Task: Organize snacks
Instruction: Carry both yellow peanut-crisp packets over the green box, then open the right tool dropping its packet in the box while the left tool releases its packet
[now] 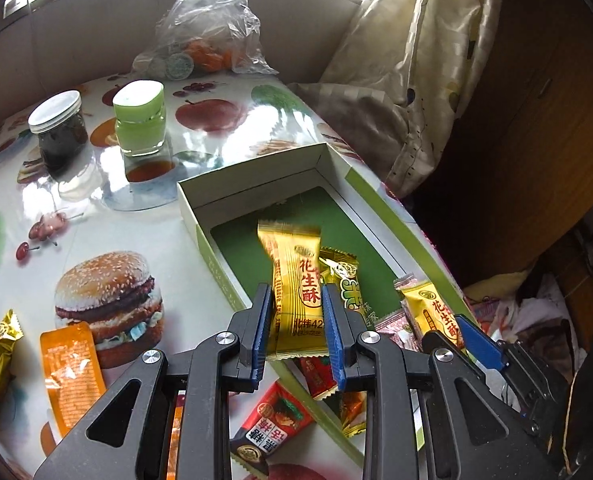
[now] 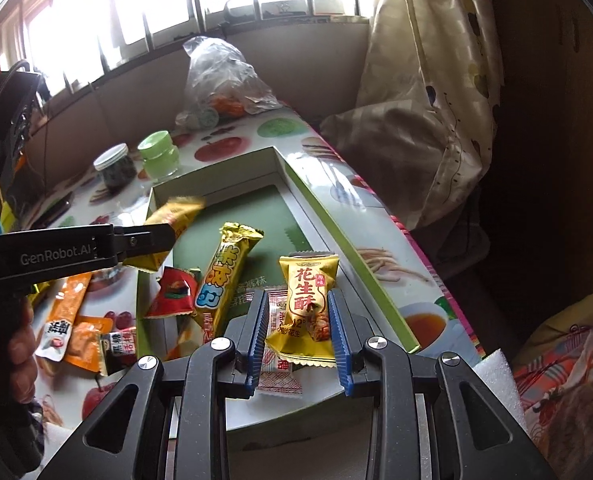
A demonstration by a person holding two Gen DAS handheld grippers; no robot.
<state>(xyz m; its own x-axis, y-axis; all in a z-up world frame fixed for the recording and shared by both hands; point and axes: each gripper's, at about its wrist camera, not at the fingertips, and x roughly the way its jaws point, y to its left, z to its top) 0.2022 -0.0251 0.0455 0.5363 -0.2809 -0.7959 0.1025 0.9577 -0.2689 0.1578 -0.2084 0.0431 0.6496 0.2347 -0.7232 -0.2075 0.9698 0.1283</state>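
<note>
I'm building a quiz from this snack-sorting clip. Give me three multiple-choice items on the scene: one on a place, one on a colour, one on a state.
1. Where does the clear plastic bag sit?
A. inside the box
B. at the table's far end, by the wall
C. on the floor

2. What colour is the floor of the open box?
A. green
B. red
C. blue

3. What is the left gripper doing?
A. open and empty
B. shut on a gold peanut-crisp packet
C. shut on a jar lid

Answers:
1 B, it lies beyond the two jars, against the wall under the window.
2 A, a green panel shows under the snacks.
3 B, both blue pads press the packet's sides above the box.
</note>
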